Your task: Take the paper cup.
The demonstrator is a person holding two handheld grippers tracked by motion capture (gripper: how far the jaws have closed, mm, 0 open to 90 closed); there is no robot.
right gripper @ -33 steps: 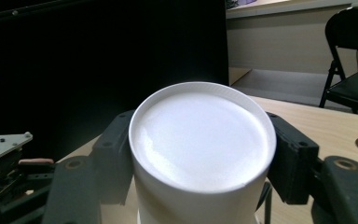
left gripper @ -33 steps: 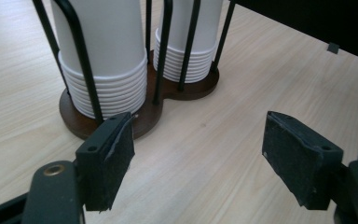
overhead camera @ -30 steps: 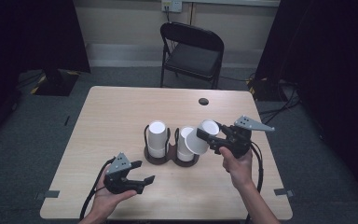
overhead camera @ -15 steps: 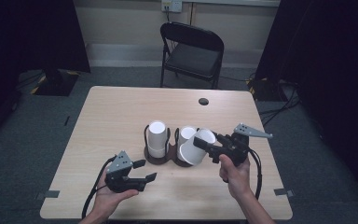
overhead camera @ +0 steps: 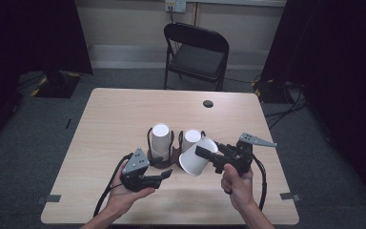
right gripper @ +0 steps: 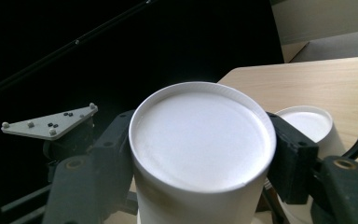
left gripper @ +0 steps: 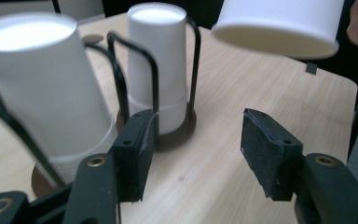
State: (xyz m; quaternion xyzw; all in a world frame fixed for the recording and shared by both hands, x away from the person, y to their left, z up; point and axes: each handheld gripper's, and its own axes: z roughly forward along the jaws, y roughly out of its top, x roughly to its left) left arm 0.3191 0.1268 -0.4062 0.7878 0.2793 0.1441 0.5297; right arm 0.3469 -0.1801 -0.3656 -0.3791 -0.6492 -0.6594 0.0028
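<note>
Squarely between right jaws, white cup (right gripper: 200,144)

No readable text, label, brand, number or sign anywhere in these views.

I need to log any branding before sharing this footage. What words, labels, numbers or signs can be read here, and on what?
No readable text.
The held white cup in the right gripper is plain.
The two cup stacks in the wire holders are unmarked.
The left gripper bears no lettering.
The wall outlet plate is too small to read.
</note>
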